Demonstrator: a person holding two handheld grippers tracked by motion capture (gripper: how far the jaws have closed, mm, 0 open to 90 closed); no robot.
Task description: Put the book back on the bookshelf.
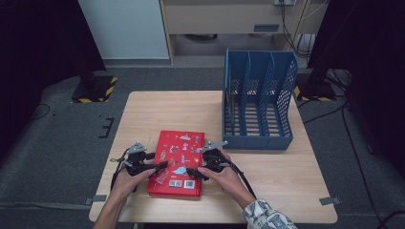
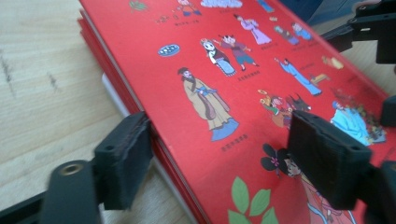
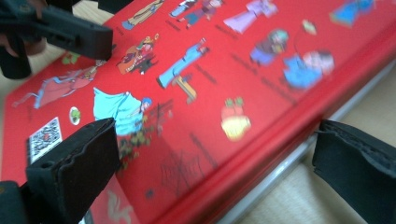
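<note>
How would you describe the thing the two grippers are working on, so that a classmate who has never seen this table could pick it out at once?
Start at the wooden table, where a blue file rack stands at the far right. Nearer the person, left of the rack, lies a flat red book between the left gripper and right gripper. Unlike the plain rack, its cover shows small cartoon figures in robes.

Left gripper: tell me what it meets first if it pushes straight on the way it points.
Likely the red book: the left gripper straddles its edge, one jaw beside the stacked edge, the other over the cover. Beyond it the right gripper faces it.
</note>
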